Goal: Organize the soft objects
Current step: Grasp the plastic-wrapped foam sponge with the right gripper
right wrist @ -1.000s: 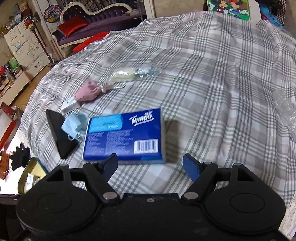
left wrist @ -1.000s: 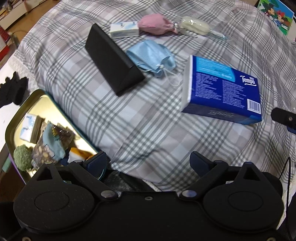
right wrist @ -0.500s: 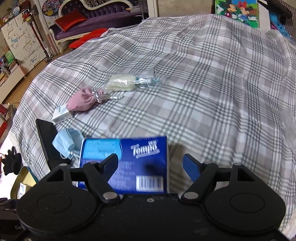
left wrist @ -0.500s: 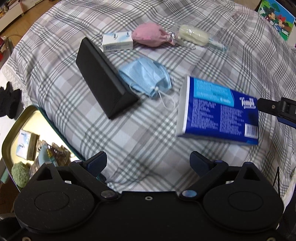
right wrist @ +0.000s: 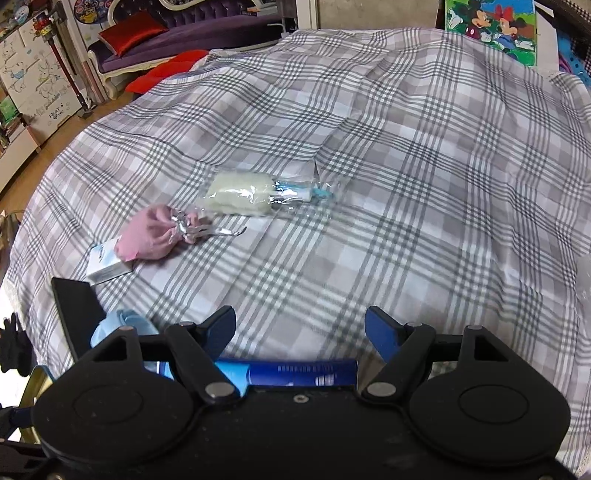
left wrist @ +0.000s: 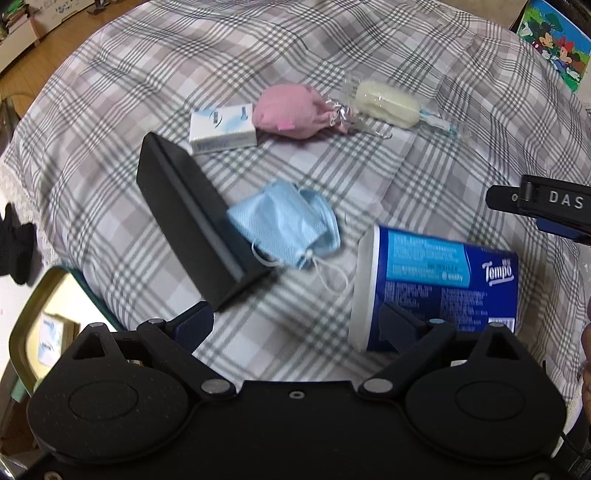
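Note:
On the plaid cloth lie a blue Tempo tissue pack (left wrist: pixel 439 291), a crumpled blue face mask (left wrist: pixel 288 225), a pink pouch (left wrist: pixel 291 110), a small white tissue packet (left wrist: pixel 221 127) and a wrapped cream sponge (left wrist: pixel 388 104). My left gripper (left wrist: pixel 295 325) is open and empty, just short of the mask and the Tempo pack. My right gripper (right wrist: pixel 300 332) is open and empty, directly over the Tempo pack (right wrist: pixel 299 373); the pink pouch (right wrist: pixel 149 236) and sponge (right wrist: pixel 240 194) lie farther ahead. One right finger (left wrist: pixel 539 210) shows in the left wrist view.
A black wedge-shaped case (left wrist: pixel 192 218) lies left of the mask. A gold tin tray (left wrist: pixel 40 317) holding small items sits off the cloth at lower left. A black glove (left wrist: pixel 14 251) lies at the left edge. A cartoon picture (right wrist: pixel 491 26) stands behind.
Both grippers have moved forward over the cloth. The right gripper now stands over the Tempo pack, which has slid under its body in view. Nothing was taken hold of.

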Demonstrator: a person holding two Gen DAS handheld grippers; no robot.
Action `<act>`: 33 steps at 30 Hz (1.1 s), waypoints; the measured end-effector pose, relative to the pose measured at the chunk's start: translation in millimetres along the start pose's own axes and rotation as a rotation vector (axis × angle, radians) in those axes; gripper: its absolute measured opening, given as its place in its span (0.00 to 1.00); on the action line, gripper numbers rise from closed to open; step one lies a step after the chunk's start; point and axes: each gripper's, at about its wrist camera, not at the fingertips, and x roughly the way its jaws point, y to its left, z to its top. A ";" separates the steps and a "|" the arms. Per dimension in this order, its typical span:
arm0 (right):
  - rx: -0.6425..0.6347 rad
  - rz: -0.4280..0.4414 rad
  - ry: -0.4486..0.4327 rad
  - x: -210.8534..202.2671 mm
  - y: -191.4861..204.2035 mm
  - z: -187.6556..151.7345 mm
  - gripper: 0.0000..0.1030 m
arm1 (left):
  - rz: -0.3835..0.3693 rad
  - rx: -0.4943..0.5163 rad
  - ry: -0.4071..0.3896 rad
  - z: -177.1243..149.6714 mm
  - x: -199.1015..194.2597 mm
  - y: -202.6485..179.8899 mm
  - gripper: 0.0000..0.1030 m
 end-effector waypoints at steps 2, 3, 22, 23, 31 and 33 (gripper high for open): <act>-0.005 -0.010 0.005 6.7 1.6 5.0 0.74 | 0.000 0.006 0.002 6.0 3.1 -1.0 0.90; -0.007 -0.016 0.007 10.0 2.8 8.2 0.74 | -0.001 0.010 0.005 8.7 5.0 -1.7 0.90; -0.018 -0.058 -0.038 56.7 19.8 77.6 0.75 | 0.007 -0.008 0.031 56.5 37.0 12.9 0.90; -0.020 -0.057 -0.043 60.1 20.9 82.6 0.75 | 0.006 -0.014 0.031 59.7 38.2 14.7 0.90; -0.064 -0.006 -0.022 102.8 42.2 113.9 0.82 | 0.013 -0.029 0.033 77.7 45.0 20.5 0.90; -0.079 0.019 -0.020 113.6 49.7 120.3 0.85 | 0.015 -0.028 0.034 79.9 46.0 21.1 0.90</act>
